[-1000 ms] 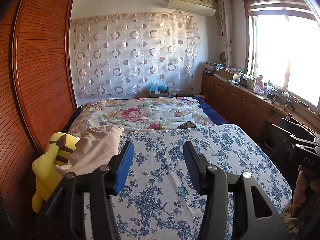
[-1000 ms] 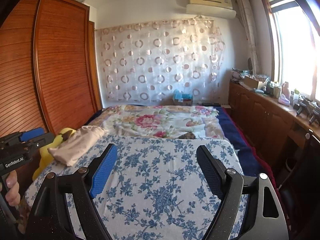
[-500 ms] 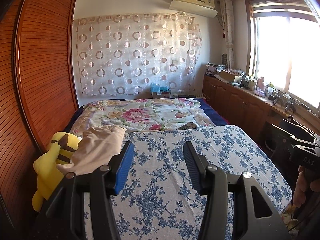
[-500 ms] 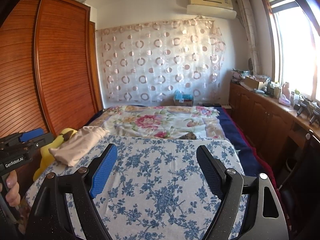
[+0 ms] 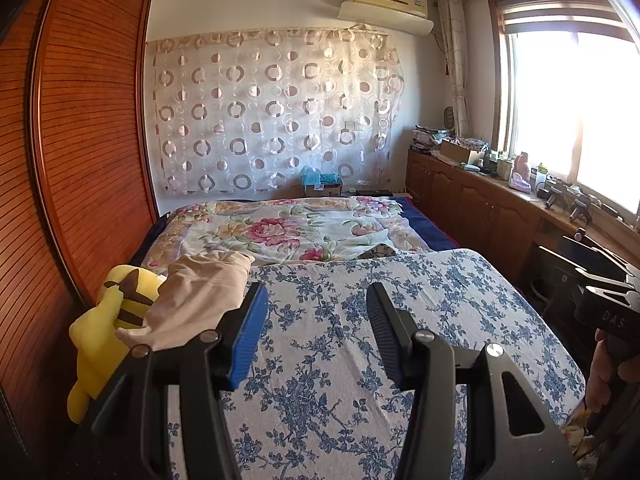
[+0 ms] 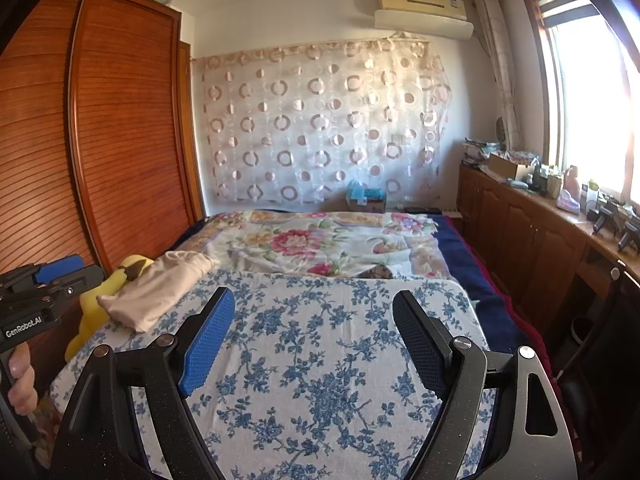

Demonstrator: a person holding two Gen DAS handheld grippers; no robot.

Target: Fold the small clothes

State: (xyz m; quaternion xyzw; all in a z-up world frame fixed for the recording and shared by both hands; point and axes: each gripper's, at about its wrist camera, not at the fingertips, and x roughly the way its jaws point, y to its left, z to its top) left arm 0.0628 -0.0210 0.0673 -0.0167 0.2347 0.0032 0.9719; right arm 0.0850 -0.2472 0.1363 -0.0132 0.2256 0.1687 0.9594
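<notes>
Both your tools spread, pinching nothing: left tool (image 5: pixel 314 312), right tool (image 6: pixel 314 322). Soft beige garment (image 5: pixel 200 300) lies crumpled on yellow plush (image 5: pixel 102 320); only right view shows your left hand (image 6: pixel 20 380)

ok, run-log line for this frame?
phase: pre-grasp | left gripper: open, empty | right gripper: open, empty | beige garment: bunched, untouched, bed's left edge
</notes>
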